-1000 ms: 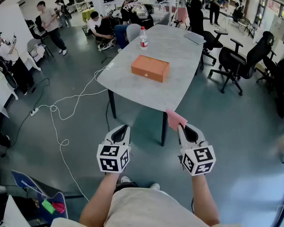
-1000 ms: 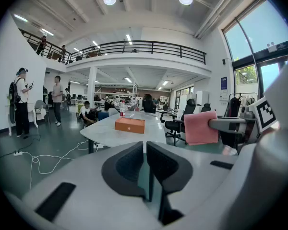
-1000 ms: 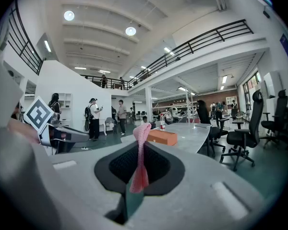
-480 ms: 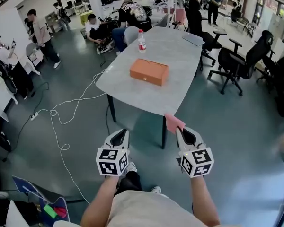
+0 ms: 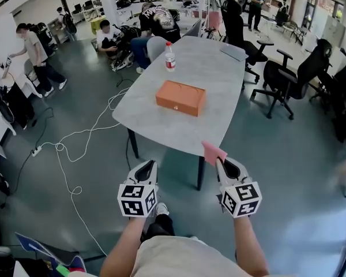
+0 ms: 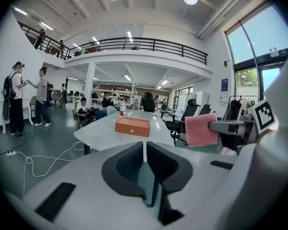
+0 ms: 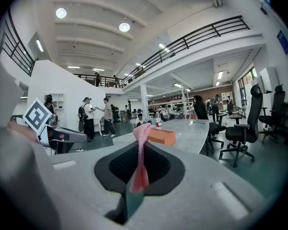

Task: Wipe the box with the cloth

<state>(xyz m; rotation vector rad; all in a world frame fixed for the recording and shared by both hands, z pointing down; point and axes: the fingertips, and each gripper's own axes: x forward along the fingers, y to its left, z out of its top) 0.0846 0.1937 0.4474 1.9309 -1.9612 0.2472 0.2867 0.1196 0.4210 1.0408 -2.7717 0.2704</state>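
Box [image 5: 181, 97] on table [image 5: 161, 126] nearer than before; cloth [image 5: 213, 152] pinched in right gripper [image 5: 219, 161] jaws, left gripper [image 5: 152, 164] jaws together, empty.

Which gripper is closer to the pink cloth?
Right. The right gripper is shut on the pink cloth, which sticks out past its fingers. The left gripper is shut, empty, and apart from the cloth, to its left.

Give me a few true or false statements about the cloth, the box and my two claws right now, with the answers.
The right claw is shut on the pink cloth. True.
The left claw holds the box. False: it is shut and empty; the box lies on the table.
The pink cloth touches the box. False: they are well apart.
A bottle stands on the table beyond the box. True.
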